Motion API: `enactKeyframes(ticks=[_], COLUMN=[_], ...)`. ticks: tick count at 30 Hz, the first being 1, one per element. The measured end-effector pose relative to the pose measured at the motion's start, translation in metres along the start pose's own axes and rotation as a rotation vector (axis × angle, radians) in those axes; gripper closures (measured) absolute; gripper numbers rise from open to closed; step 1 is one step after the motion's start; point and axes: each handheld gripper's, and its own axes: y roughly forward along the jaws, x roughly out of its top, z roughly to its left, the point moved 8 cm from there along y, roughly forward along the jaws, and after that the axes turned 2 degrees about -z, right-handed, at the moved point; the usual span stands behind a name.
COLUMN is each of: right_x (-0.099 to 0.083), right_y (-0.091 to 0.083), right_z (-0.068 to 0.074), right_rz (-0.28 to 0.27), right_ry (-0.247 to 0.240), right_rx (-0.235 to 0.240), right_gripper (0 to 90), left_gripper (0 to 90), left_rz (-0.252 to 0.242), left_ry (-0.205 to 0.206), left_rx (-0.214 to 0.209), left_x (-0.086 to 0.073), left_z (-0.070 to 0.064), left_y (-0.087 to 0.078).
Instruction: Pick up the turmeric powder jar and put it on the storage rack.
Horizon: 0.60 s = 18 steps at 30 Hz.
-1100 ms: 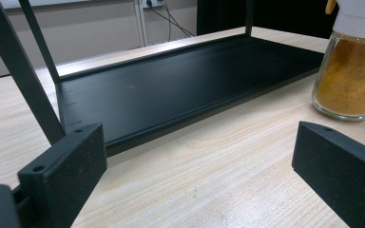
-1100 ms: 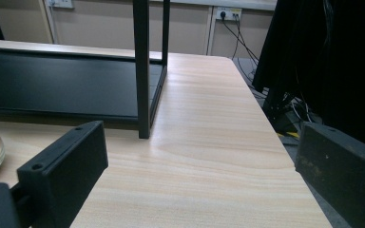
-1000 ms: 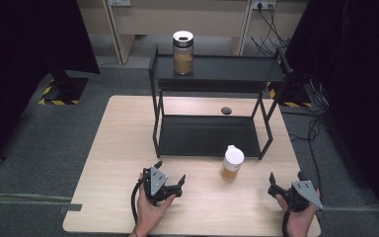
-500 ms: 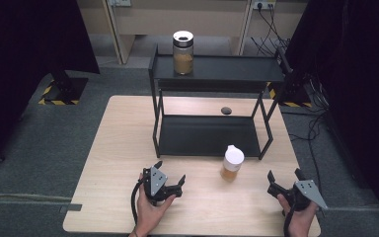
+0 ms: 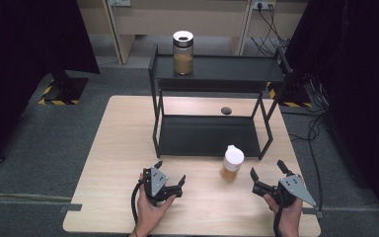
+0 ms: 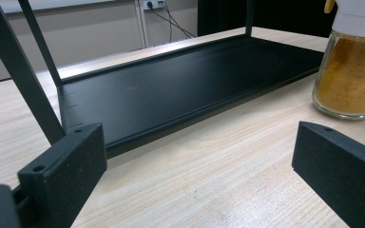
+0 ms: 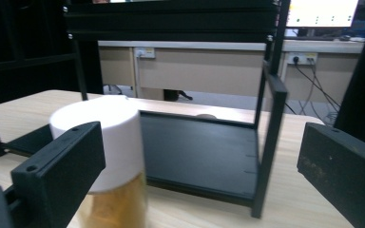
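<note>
A small jar of yellow-brown powder with a white lid stands on the wooden table in front of the black two-level rack. My right gripper is open just right of it, nothing between its jaws. In the right gripper view the jar stands close, partly behind the left jaw, while the right gripper gapes wide. My left gripper rests open, left of the jar. The left gripper faces the rack's lower tray, with the jar at the right.
A taller glass jar with a black lid stands on the rack's top shelf. A small dark round object lies on the table behind the lower tray. The rack's front right post is close to my right gripper.
My right gripper has shifted a little to the left, closer to the white-lidded jar. The left gripper and both jars have stayed put.
</note>
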Motion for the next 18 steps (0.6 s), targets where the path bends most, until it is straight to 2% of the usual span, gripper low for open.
enactKeyframes(ticks=[10,18], right_x=[0.005,-0.001], right_y=[0.015,0.038], right_z=[0.016,0.032], right_rz=[0.007,0.045], right_ry=[-0.017,-0.027], right_rx=[0.074,0.114], right_gripper=[1.9,2.0], left_gripper=[3.6,3.5], left_rz=[-0.001,-0.002], left_ry=[-0.001,-0.008], left_rx=[-0.004,-0.007], left_x=[0.000,0.000], left_z=[0.001,0.001], left_y=[0.000,0.000])
